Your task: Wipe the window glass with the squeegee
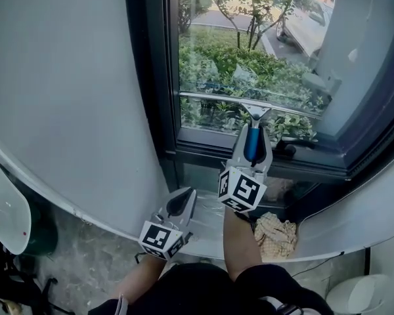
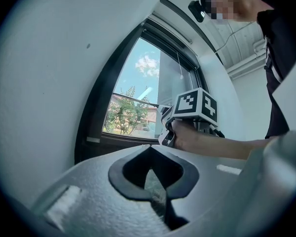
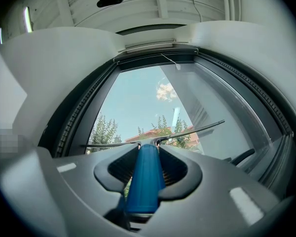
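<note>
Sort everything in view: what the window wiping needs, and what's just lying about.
In use:
squeegee, held in the right gripper
window glass

Lying about:
crumpled cloth on the sill
left gripper, shut and empty

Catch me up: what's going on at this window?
A person is cleaning the window glass with two handheld grippers. The right gripper is clamped on the blue handle of a squeegee, whose blade lies across the lower part of the pane, roughly level. The left gripper is shut on nothing and held low by the sill. A crumpled rag lies on the ledge below the window.
</note>
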